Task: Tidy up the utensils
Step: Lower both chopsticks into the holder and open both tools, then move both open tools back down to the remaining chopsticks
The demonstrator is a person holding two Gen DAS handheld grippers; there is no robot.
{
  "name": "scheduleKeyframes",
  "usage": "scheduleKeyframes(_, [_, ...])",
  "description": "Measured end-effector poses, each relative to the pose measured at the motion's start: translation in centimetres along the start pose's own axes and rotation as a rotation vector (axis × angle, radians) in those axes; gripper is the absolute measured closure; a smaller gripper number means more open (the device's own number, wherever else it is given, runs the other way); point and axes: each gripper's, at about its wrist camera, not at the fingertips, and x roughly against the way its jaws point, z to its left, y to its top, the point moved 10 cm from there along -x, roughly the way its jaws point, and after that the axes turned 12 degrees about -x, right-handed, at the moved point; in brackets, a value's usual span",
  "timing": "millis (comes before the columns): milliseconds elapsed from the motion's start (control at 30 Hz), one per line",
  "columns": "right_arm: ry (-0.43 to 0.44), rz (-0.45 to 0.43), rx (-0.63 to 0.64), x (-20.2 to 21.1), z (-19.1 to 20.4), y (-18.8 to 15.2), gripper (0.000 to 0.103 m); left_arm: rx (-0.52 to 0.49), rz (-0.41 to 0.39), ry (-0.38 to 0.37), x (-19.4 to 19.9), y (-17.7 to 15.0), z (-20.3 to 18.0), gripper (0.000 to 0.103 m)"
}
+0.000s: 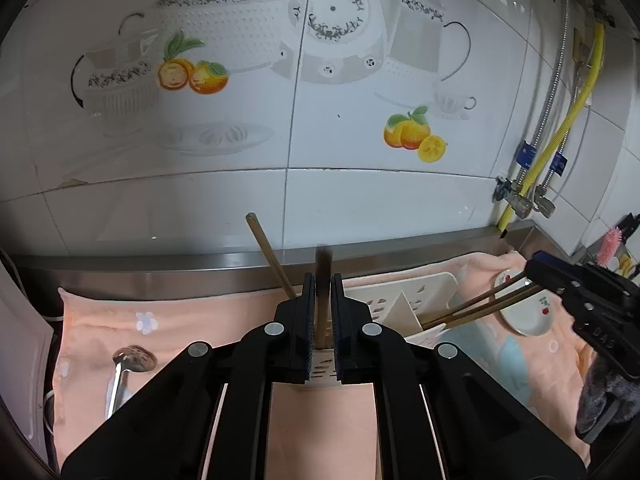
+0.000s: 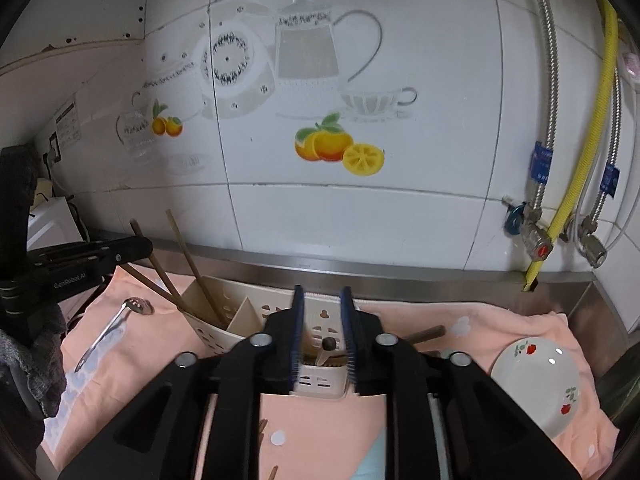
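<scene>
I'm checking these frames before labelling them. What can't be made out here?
- Left wrist view: lower end of the chopstick between the left gripper fingers, hidden by them.
- Right wrist view: utensil holder contents, blocked by the right gripper.
- Slotted spoon handle end, behind the gripper body.

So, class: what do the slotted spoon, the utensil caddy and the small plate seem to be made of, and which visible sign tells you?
Slotted spoon: probably polished steel; silvery, with mirror-like glints.
Utensil caddy: likely moulded plastic; matte cream walls with neat cut-out holes.
Small plate: apparently glazed ceramic, possibly melamine; glossy white with printed red flowers and sharp highlights.
</scene>
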Motion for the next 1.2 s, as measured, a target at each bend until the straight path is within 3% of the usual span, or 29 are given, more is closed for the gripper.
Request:
scheduleKeyframes(133, [0.009,-0.029,-0.003,1.7,0.1,0.5,0.074,0.004,-0.01,0.001,1.0,0.1,0.1,0.092])
scheduleKeyframes(333, [0.03,-0.062,-0.013,4.8,0.4,-0.1,0.064,-0.008,-0.031,0.029,3.3,-0.2,0.0,0.074])
scheduleKeyframes(500, [0.04,-0.057,-0.006,7.0,0.7,-2.2,0.063,-0.008,-0.05,0.042,5.9,-1.3,-0.3,0.065])
scheduleKeyframes(800, [0.026,-0.004,0.029,10.3,1.1,-10.1,0.063,0.013,-0.022,0.018,9.8,-7.8,-1.2,0.057])
scheduleKeyframes(933, [0.037,0.049,0.022,11.0,1.4,-14.6,0.061,0.015,-0.002,0.026,10.6,-10.8,-1.7,0.054])
scheduleKeyframes(1200, [-0.021,0.142,0.045,11.2,2.0,-23.9,0.061,0.042,0.046,0.041,11.4,-17.2,-2.3,0.051])
